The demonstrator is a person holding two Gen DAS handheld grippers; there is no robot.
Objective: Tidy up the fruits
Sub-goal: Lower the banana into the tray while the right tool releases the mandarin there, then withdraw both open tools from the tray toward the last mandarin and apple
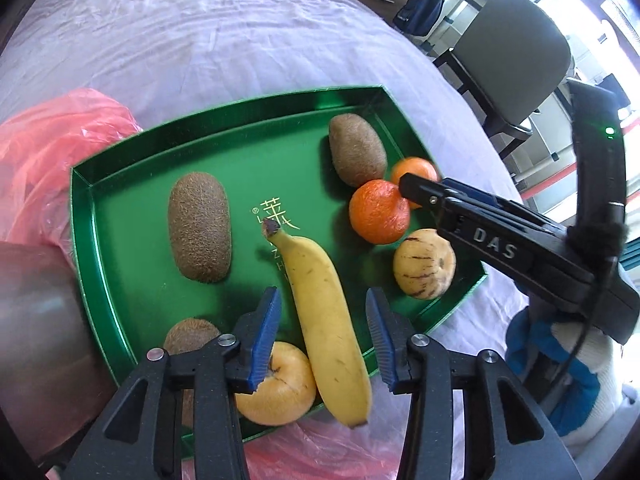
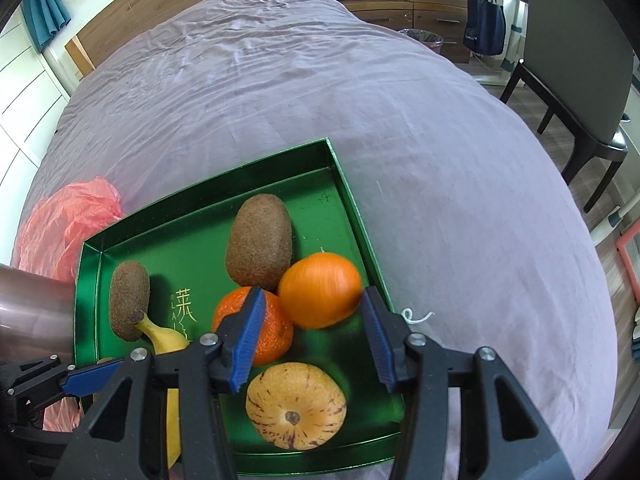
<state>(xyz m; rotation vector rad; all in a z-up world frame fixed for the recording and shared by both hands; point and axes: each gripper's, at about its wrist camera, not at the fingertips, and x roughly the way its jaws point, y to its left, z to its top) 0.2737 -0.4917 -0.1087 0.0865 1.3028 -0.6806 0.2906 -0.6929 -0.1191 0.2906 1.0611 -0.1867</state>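
The banana point(image 1: 328, 320) lies in the green tray point(image 1: 224, 120) on the bed point(image 1: 200, 32), between the wide-spread fingers of the left hand-held gripper point(image 1: 324, 340), untouched by either pad. Its long axis runs from the stem near the tray's centre to its end, which overhangs the near rim. A yellow round fruit point(image 1: 280, 388) touches its left side. The right hand-held gripper point(image 2: 310, 340) hovers, jaws wide, over two oranges point(image 2: 320, 290), a kiwi point(image 2: 260, 240) behind them. A striped melon point(image 2: 296, 404) sits near the tray's near edge. Bare tray floor remains beyond the left kiwi point(image 1: 199, 226).
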